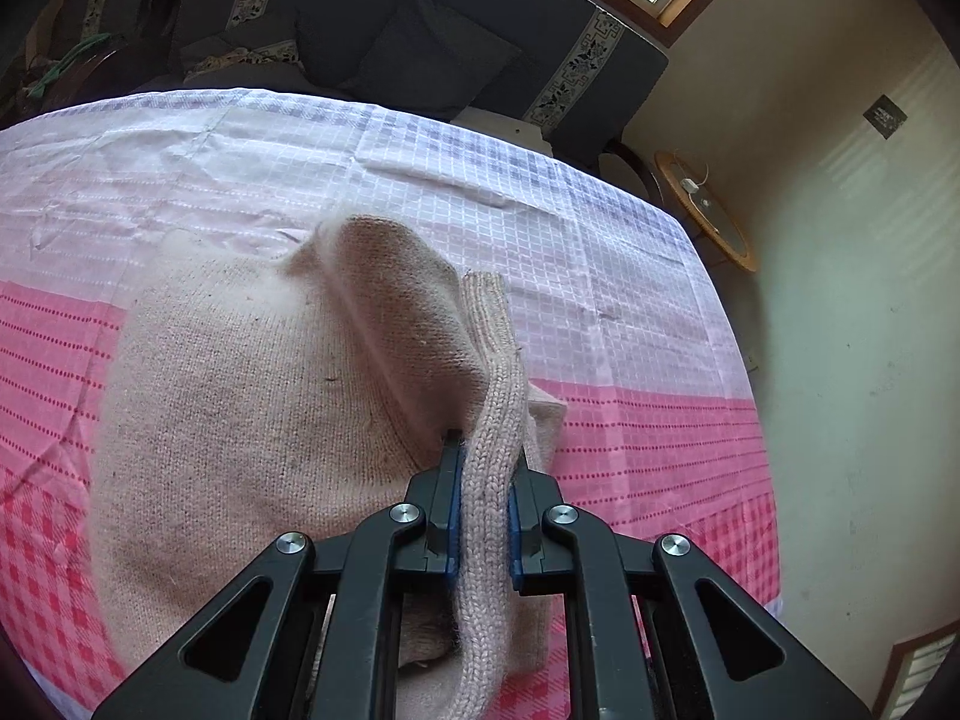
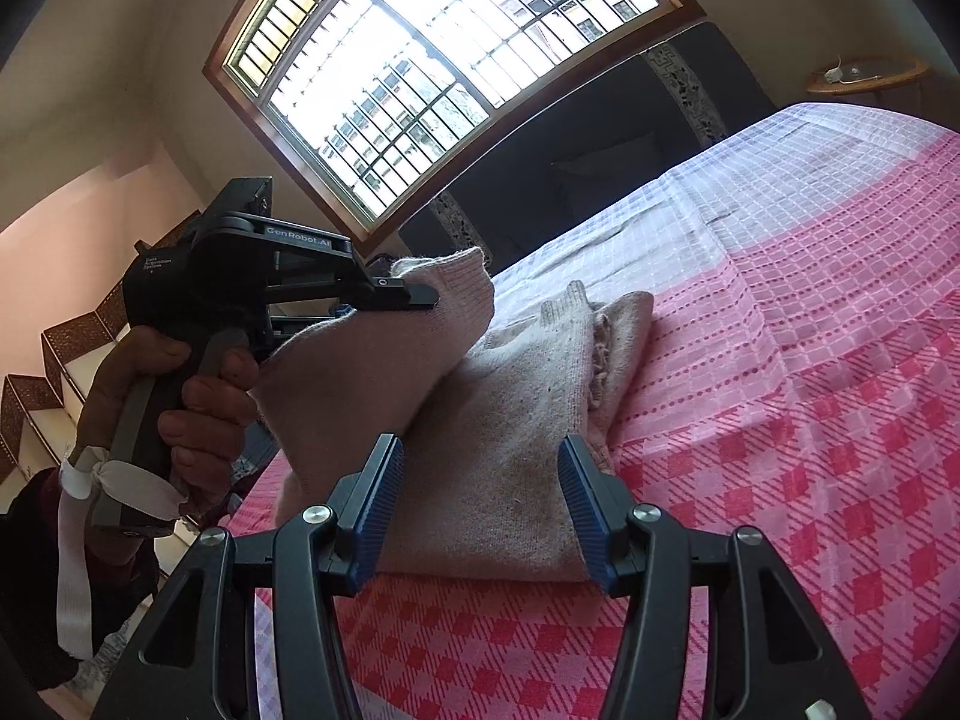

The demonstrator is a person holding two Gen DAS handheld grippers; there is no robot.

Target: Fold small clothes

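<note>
A small beige knitted sweater (image 1: 240, 396) lies on the pink checked tablecloth (image 1: 648, 444). My left gripper (image 1: 485, 480) is shut on its ribbed hem (image 1: 489, 420) and holds that edge lifted over the sweater's body. From the right wrist view the same sweater (image 2: 516, 396) lies partly folded, with the left gripper (image 2: 414, 297) holding a raised flap at its left side, a hand around the handle. My right gripper (image 2: 480, 468) stands open just above the near edge of the sweater, with nothing between its blue pads (image 2: 384, 498).
The cloth (image 2: 810, 300) covers the whole table, pink near me and pale lilac at the far end. A dark sofa with cushions (image 1: 420, 54) stands behind the table. A small round wooden side table (image 1: 705, 210) sits by the wall at the right.
</note>
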